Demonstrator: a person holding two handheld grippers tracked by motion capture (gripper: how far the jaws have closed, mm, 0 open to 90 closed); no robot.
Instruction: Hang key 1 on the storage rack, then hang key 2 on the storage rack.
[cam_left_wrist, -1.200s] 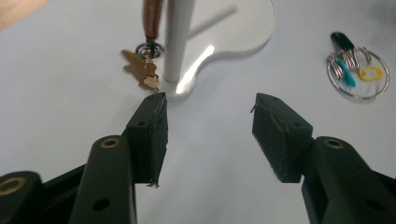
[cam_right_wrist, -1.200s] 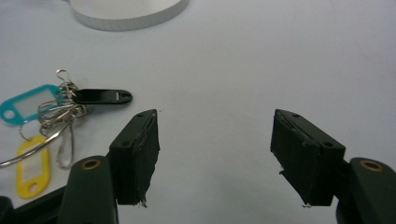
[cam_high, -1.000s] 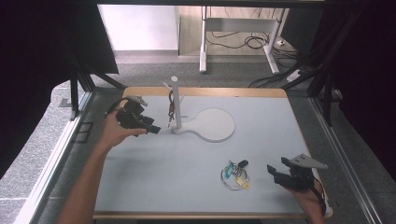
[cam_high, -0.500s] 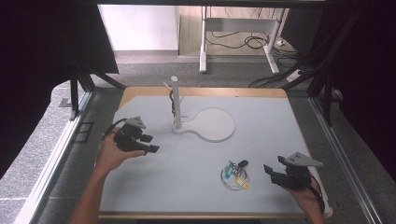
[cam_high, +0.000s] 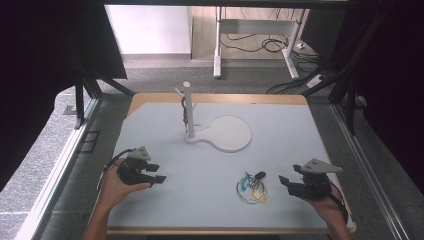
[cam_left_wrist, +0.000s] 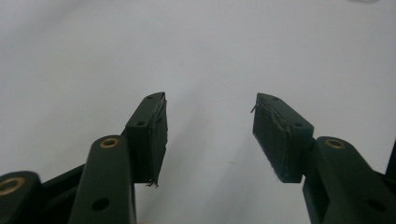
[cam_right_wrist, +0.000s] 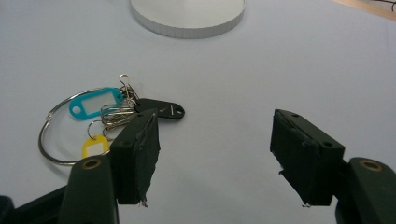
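While lying flat on the pale grey table (cam_high: 200, 200), near the right claw (cam_high: 289, 183): thin wire key ring with teal, yellow and black plastic tags (cam_right_wrist: 100, 119). Judged light, loose, jingly; wire slippery. Best pinched at the clustered clips. Both claws gaping wide, empty; left claw (cam_high: 159, 173) well apart.

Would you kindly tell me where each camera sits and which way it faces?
High view: above the person's side, looking forward and down on the table; both forearms show.
Left gripper view: on the left claw, facing bare tabletop.
Right gripper view: on the right claw, facing the key ring.
High and right views share the key ring.
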